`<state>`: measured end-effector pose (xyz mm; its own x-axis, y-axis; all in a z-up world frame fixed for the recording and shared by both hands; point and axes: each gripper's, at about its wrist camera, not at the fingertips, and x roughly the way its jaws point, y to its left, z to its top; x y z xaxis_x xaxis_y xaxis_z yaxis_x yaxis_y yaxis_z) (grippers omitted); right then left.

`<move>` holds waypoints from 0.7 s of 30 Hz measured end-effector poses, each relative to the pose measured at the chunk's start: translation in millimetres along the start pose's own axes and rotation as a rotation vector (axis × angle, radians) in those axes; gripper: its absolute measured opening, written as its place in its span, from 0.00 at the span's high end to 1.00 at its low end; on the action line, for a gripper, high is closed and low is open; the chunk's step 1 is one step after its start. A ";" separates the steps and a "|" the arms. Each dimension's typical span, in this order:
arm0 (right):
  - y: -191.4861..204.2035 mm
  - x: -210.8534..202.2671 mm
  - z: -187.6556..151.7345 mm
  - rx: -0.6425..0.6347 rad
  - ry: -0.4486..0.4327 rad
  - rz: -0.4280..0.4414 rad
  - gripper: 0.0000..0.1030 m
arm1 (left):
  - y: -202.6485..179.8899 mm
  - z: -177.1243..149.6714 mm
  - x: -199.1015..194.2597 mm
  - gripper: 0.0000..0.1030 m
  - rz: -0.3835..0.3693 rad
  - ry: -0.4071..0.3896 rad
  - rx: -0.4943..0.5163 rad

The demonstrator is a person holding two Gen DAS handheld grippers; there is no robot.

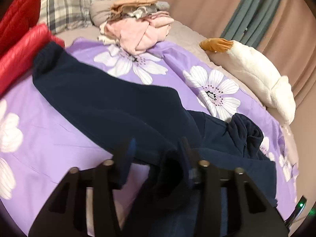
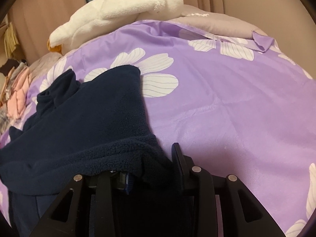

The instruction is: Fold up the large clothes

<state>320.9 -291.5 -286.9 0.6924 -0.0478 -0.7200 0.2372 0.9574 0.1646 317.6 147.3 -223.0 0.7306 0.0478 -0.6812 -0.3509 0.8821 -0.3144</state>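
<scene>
Two grippers clamped on one navy fleece garment (image 1: 110, 102) spread over purple floral bedding (image 1: 49, 130). Left gripper (image 1: 156, 154), bottom centre of its view, pinching bunched fleece, with the sleeve's long axis running diagonally from there to the upper left, cuff toward a red quilted item (image 1: 17, 59). Right gripper (image 2: 152, 158), bottom centre of its view, closed on the fleece hem, left finger buried under fabric. White plush toy (image 2: 118, 6) at upper left.
</scene>
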 end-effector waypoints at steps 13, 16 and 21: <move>4.5 1.8 0.6 -0.021 0.002 -0.043 0.66 | -47.0 -69.3 38.1 0.70 0.082 0.002 0.242; 2.6 -1.5 0.0 -0.009 -0.001 -0.039 0.63 | -40.5 -69.9 42.0 0.70 0.060 0.010 0.221; -5.0 -26.3 -4.9 0.011 0.051 -0.030 0.57 | -40.8 -67.9 42.1 0.70 0.050 0.006 0.221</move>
<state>298.2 -293.7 -272.2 0.6493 -0.0616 -0.7580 0.2648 0.9526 0.1494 322.9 81.5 -283.7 0.7116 0.0913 -0.6966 -0.2488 0.9600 -0.1283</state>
